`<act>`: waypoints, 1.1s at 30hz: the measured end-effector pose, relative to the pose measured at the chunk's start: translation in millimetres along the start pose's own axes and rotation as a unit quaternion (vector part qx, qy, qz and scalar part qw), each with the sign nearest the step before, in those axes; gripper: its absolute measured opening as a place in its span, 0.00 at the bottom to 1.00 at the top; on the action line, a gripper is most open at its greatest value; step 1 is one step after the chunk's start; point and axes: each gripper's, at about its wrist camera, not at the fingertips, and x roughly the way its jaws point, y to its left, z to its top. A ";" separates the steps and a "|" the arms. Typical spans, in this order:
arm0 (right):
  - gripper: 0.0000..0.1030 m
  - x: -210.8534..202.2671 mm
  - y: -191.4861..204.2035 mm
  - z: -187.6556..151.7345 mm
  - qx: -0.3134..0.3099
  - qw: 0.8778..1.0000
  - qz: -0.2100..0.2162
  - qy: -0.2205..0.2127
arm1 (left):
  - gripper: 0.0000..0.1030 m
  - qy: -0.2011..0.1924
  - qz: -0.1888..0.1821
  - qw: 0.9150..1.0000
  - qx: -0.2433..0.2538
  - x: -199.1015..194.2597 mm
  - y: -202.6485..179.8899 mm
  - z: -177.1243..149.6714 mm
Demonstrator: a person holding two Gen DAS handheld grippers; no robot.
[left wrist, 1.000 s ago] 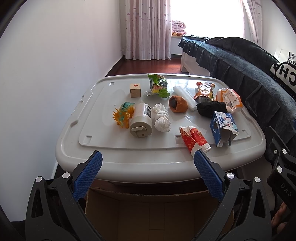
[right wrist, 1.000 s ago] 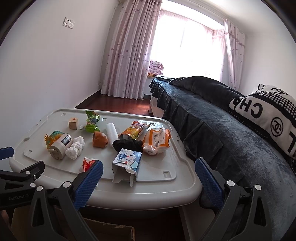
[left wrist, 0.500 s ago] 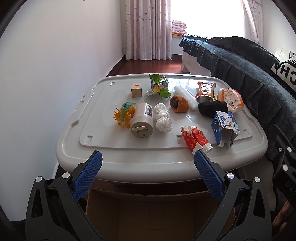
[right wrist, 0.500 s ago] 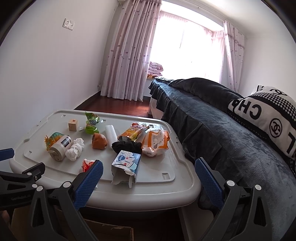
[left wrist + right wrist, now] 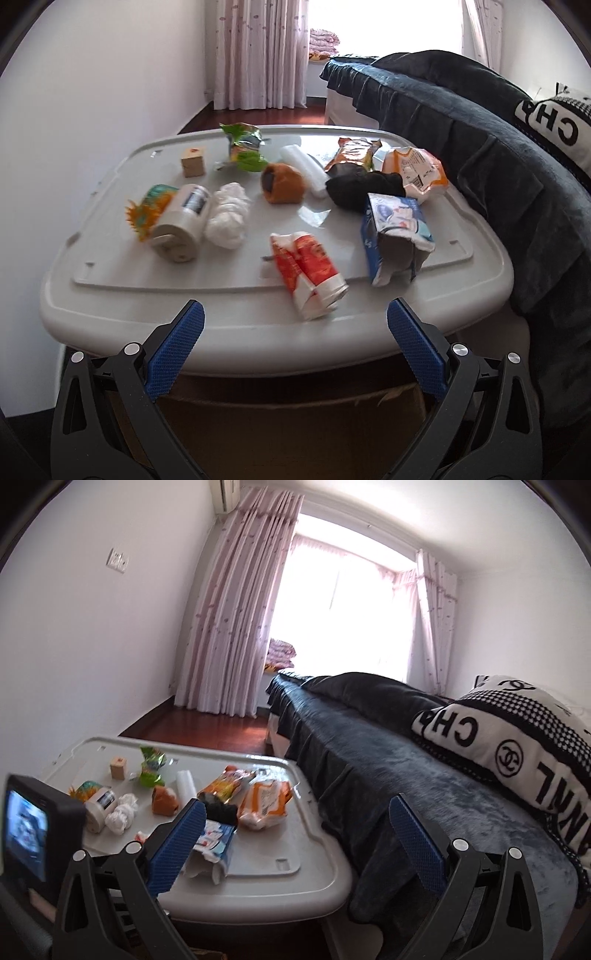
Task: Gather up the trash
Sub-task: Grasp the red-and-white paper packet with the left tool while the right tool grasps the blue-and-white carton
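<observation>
Trash lies scattered on the grey lid (image 5: 110, 273). Nearest, at 12 o'clock from the left gripper (image 5: 295, 325), whose jaws are spread wide and empty, is a red wrapper (image 5: 308, 271). At 1 o'clock stands a torn blue carton (image 5: 395, 236); farther, at 11 o'clock, a white tissue wad (image 5: 227, 216). The right gripper (image 5: 295, 825) hangs spread and empty too, over the lid's edge beside the bed (image 5: 388, 746).

The left claw (image 5: 295, 325) hangs wide open and empty just short of the grey tabletop (image 5: 110, 295). Nearest it lies a red-and-white wrapper (image 5: 308, 271); right of the wrapper stands a torn blue carton (image 5: 395, 236), left a crumpled white wad (image 5: 227, 216), perhaps tissue.
</observation>
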 end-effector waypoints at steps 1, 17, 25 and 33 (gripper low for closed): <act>0.95 -1.5 -3.8 1.1 0.003 1.000 -0.001 -0.003 | 0.94 0.000 -0.002 1.000 -0.005 8.0 -3.7 3.6; 0.95 -3.3 -17.4 1.4 0.015 1.000 0.011 -0.001 | 0.44 0.025 0.058 0.997 -0.050 78.4 9.7 20.8; 0.95 13.5 -2.1 -6.8 -0.003 1.000 0.015 0.024 | 0.27 0.029 0.059 0.997 -0.048 68.1 24.8 17.2; 0.95 75.9 58.4 -25.6 -0.049 0.996 0.022 0.078 | 0.27 0.009 0.061 0.997 -0.037 14.7 47.4 4.4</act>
